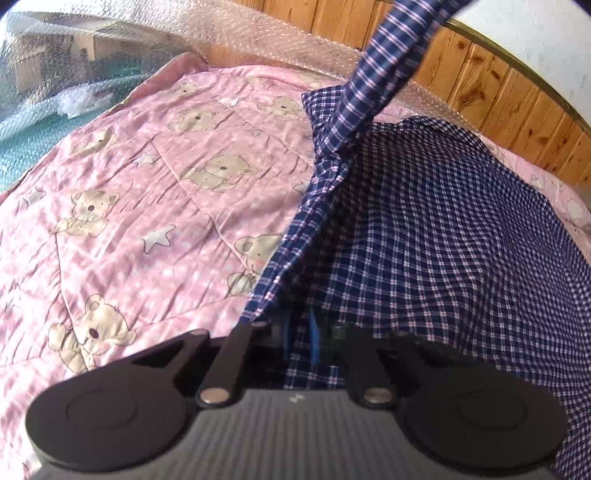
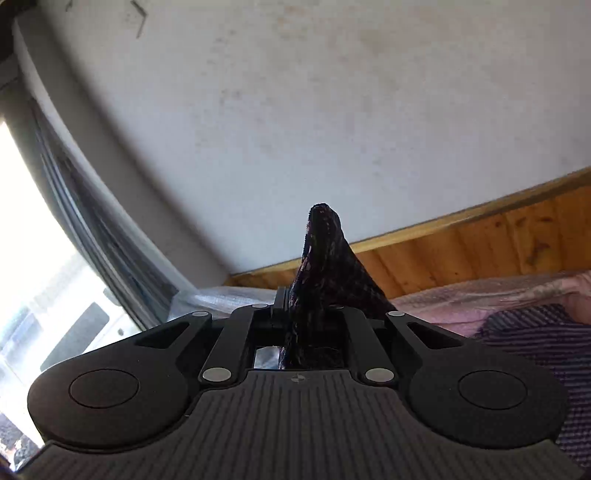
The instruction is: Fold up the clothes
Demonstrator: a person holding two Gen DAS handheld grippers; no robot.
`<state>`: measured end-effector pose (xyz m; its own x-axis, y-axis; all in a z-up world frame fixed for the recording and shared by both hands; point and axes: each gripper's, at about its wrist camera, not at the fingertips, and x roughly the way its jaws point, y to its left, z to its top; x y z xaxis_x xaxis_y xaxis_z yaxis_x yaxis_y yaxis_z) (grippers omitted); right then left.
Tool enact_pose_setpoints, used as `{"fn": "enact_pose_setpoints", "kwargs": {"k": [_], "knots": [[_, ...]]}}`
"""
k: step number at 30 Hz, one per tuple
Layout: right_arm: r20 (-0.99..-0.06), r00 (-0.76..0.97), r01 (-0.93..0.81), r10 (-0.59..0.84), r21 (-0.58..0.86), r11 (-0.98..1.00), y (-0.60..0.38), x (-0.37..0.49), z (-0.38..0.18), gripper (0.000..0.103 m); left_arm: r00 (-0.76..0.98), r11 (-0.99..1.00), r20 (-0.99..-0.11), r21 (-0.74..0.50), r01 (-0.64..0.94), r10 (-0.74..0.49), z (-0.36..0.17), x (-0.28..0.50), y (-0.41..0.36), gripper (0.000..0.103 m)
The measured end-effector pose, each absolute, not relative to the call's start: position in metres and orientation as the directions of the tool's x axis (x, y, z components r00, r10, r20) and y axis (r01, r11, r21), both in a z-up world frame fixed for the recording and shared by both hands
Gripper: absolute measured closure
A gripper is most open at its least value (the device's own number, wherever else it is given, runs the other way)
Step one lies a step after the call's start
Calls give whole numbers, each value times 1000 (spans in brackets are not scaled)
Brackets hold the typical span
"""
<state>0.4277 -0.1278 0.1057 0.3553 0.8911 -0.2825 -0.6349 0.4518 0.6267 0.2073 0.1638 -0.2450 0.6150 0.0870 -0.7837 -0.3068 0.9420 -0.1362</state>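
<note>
A dark blue checked shirt (image 1: pixel 424 229) lies on the right half of a pink teddy-bear quilt (image 1: pixel 147 192). Its near edge drapes over my left gripper (image 1: pixel 306 328), whose fingertips are hidden under the cloth. The jaws stand nearly together with shirt fabric running down between them, and a blue pad (image 1: pixel 314 339) shows beside it. One sleeve (image 1: pixel 391 62) rises taut out of the top of the left wrist view. In the right wrist view my right gripper (image 2: pixel 295 306) is held high, facing the wall and shut on a bunched peak of the shirt (image 2: pixel 325 266). More of the shirt (image 2: pixel 546 332) lies below on the bed.
Wooden panelling (image 1: pixel 498 92) and a white wall (image 2: pixel 332 110) run behind the bed. Bubble wrap (image 1: pixel 258 33) covers the bed's far edge and the cardboard boxes (image 1: pixel 55 48) at the far left. A bright window (image 2: pixel 37 240) is on the left of the right wrist view.
</note>
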Motion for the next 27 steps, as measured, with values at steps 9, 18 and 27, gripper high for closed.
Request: {"fn": "enact_pose_setpoints", "kwargs": {"k": [9, 18, 27], "knots": [[-549, 553, -251, 626, 607, 754, -302, 465, -39, 97, 593, 959, -799, -79, -272, 102, -235, 190, 155, 90], [-755, 458, -218, 470, 417, 882, -302, 453, -150, 97, 559, 972, -825, -55, -227, 83, -223, 142, 145, 74], [-766, 639, -81, 68, 21, 997, -308, 431, -143, 47, 461, 947, -864, 54, -317, 204, -197, 17, 166, 65]]}}
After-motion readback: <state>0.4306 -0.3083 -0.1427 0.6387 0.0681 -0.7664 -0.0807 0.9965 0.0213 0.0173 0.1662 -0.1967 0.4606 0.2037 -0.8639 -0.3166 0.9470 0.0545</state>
